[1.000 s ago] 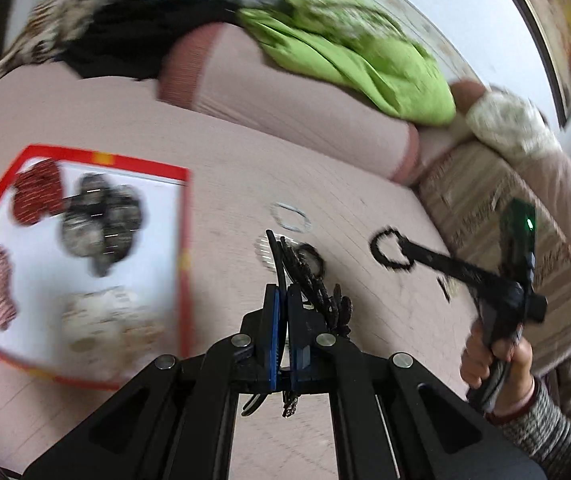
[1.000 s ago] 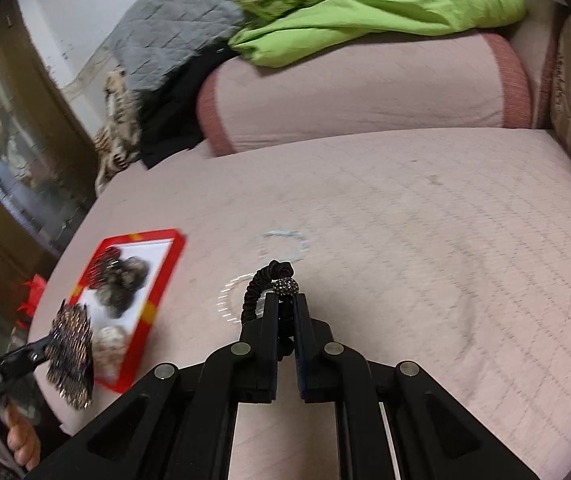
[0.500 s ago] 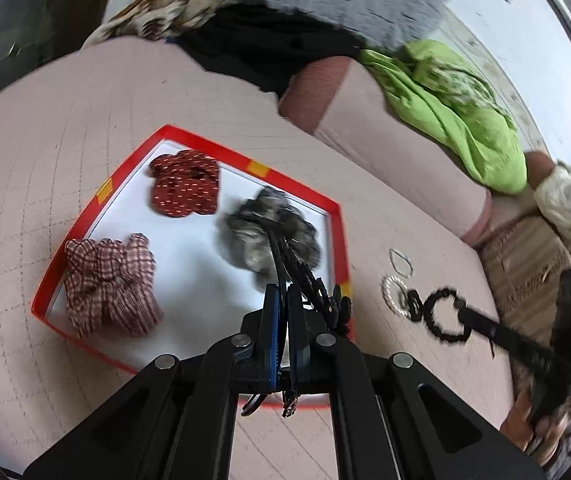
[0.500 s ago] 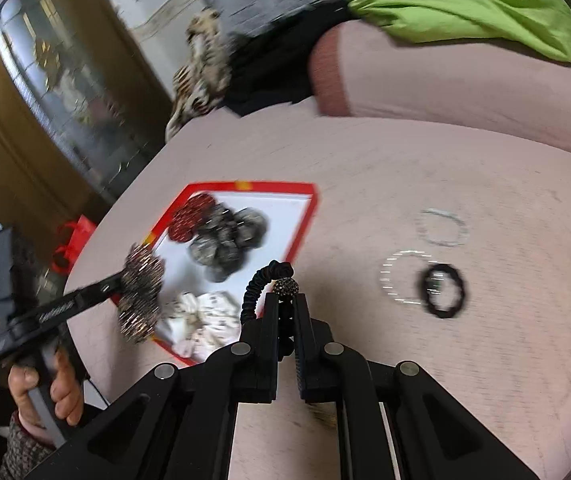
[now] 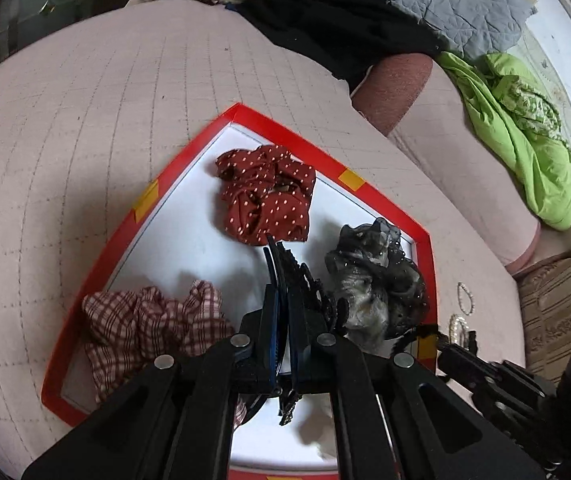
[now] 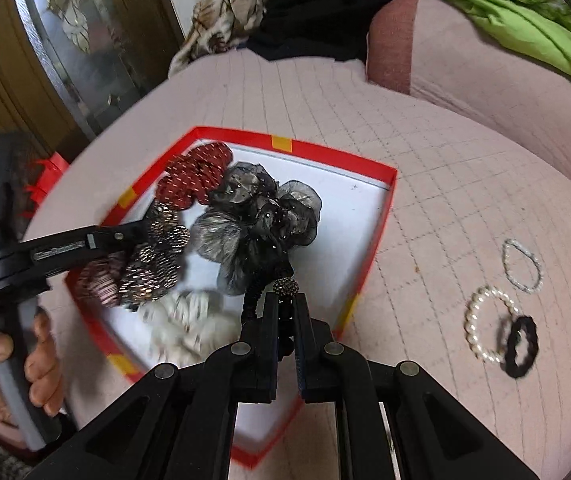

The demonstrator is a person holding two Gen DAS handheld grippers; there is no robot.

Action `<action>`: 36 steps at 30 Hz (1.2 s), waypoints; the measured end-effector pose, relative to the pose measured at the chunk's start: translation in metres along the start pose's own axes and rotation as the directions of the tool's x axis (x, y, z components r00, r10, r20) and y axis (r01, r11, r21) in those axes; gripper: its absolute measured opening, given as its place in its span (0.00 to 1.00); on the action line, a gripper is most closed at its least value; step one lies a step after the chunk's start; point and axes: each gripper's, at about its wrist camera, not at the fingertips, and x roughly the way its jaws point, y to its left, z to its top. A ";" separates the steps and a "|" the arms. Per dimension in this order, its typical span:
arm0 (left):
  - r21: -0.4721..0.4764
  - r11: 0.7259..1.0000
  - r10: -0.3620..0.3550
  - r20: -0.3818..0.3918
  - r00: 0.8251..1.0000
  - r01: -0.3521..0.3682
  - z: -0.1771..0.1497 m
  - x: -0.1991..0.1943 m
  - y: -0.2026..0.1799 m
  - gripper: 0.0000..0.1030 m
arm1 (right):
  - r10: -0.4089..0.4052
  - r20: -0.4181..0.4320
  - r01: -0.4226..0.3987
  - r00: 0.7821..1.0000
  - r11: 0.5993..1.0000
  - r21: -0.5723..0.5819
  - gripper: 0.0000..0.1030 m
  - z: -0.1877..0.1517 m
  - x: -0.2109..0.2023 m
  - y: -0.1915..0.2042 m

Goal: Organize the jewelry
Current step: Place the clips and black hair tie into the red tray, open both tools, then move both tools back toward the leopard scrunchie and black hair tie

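A red-rimmed white tray (image 5: 369, 194) (image 6: 381, 216) lies on the pink bed. It holds a red dotted scrunchie (image 5: 265, 200) (image 6: 195, 176), a grey-black sheer one (image 5: 377, 280) (image 6: 253, 224), a checked one (image 5: 145, 324) and a white one (image 6: 189, 324). My left gripper (image 5: 283, 308) (image 6: 141, 236) is shut on a dark beaded hair flower (image 5: 313, 292) (image 6: 153, 264) over the tray. My right gripper (image 6: 285, 320) is shut on a black hair tie with a beaded ball (image 6: 285, 287) over the tray's near side.
A pearl bracelet (image 6: 481, 328), a clear bead bracelet (image 6: 521, 266) and a black hair tie (image 6: 519, 346) lie on the bed right of the tray. A pink bolster (image 6: 485, 80), green cloth (image 5: 525, 140) and dark bedding (image 5: 345, 28) lie behind.
Both grippers have swung left from the loose bracelets to over the tray, each still holding its piece. The tray now fills the middle of both views.
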 end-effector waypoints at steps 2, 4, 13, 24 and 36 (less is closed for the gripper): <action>0.025 1.000 0.011 0.013 1.000 -0.011 0.001 -0.001 -0.006 0.04 | -0.009 -0.015 0.009 1.000 1.000 -0.004 0.08 0.003 0.008 0.002; 0.042 0.999 0.018 0.032 0.999 -0.019 0.001 -0.004 -0.010 0.05 | -0.005 -0.024 0.005 1.000 1.000 0.000 0.10 0.004 0.013 0.001; 0.058 0.998 -0.042 0.102 0.994 0.036 -0.005 -0.027 -0.019 0.29 | 0.011 -0.019 -0.011 1.000 1.000 0.009 0.21 0.000 0.006 0.000; 0.072 0.997 -0.018 0.117 0.993 0.010 -0.020 -0.034 -0.027 0.35 | 0.023 0.020 -0.025 1.000 0.997 0.072 0.31 -0.031 -0.035 -0.024; -0.053 0.996 0.083 0.238 0.968 -0.073 -0.017 -0.067 0.000 0.45 | 0.053 0.078 -0.064 0.996 0.988 0.141 0.35 -0.044 -0.062 -0.036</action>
